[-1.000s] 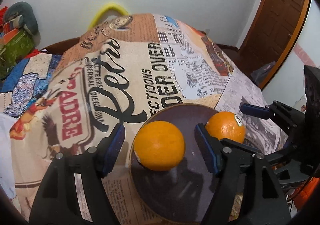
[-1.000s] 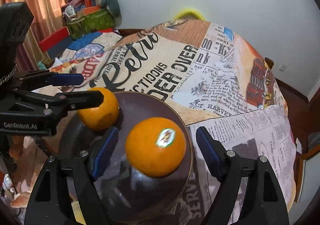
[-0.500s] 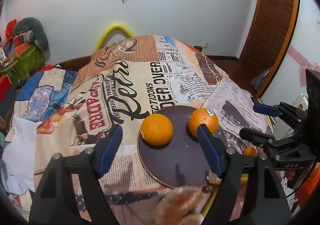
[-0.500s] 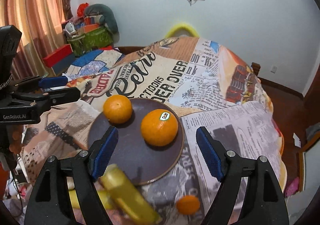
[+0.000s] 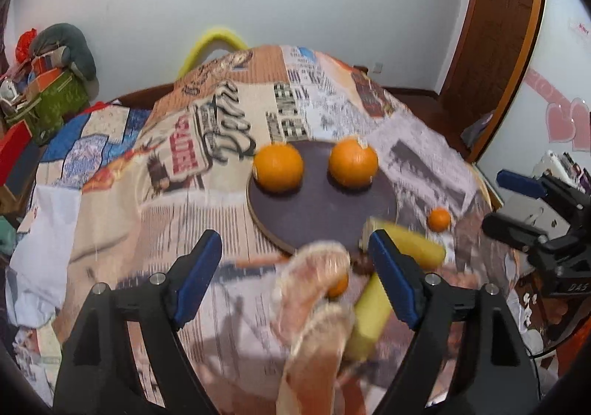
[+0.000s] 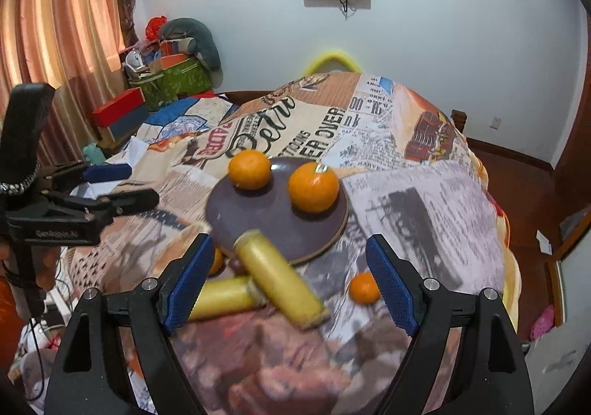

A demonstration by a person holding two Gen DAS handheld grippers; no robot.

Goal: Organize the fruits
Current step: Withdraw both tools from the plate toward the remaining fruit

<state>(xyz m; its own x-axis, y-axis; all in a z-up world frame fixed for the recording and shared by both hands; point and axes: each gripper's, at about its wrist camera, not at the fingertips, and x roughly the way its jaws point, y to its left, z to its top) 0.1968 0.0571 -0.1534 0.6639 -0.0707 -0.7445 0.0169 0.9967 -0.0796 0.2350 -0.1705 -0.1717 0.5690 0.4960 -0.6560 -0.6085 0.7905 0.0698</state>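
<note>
Oranges sit on the dark plate; both hand-held grippers opening wider, nothing between.

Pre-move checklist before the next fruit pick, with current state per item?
1. Left gripper empty: ok, nothing between the pads.
2. Right gripper empty: ok; jaws opening, nothing gripped.
3. Two oranges on the plate: ok, left orange and stickered orange sit apart on it.
4. Small orange reachable: ok, alone on the cloth beside the plate.
5. Yellow cylinders clear of plate: not ok, one overlaps the plate's near rim.
6. Second small orange accessible: cannot tell, mostly hidden behind a blurred pinkish object.
</note>
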